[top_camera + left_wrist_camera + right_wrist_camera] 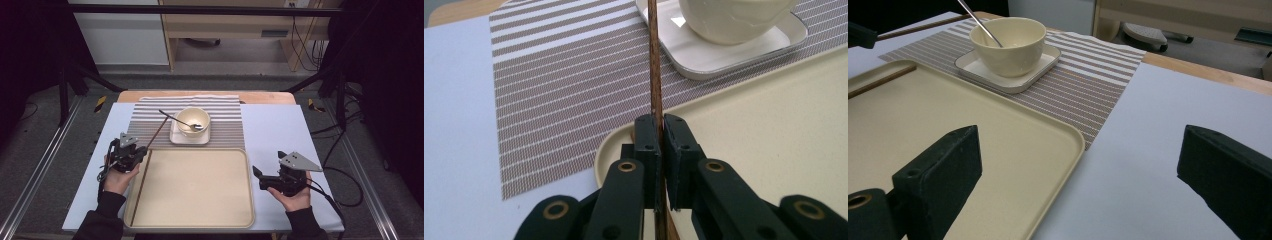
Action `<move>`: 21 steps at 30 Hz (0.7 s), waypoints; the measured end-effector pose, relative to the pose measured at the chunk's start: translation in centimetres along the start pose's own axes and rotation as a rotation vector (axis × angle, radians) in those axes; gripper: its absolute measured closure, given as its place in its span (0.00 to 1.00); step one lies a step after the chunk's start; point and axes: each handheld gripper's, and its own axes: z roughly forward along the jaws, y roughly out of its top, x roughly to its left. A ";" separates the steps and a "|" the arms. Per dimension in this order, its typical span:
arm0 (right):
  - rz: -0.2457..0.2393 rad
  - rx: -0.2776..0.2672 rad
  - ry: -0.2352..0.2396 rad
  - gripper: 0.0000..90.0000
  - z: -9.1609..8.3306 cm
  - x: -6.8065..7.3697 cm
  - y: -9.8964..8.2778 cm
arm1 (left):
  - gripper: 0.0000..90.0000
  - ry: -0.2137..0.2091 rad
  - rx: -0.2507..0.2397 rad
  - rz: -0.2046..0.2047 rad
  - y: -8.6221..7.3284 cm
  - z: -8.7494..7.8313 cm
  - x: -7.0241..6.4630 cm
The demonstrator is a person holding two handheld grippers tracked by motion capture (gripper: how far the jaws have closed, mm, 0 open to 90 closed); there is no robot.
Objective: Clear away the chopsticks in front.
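A: Where is the chopstick (pixel 654 65) held?

B: It is pinched by the left gripper (pixel 131 148) at the tray's (pixel 200 220) far left corner, its length pointed at the bowl (pixel 193 121); the right gripper (pixel 275 176) is spread, nothing held

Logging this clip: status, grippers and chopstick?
Left gripper shut on chopstick, over tray corner. Right gripper open, empty. Second chopstick in tray. Bowl ahead.
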 end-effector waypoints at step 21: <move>-0.003 -0.004 0.001 0.05 -0.3 0.0 0.0 | 0.94 0.002 -0.020 -0.030 -3.3 -3.7 -1.7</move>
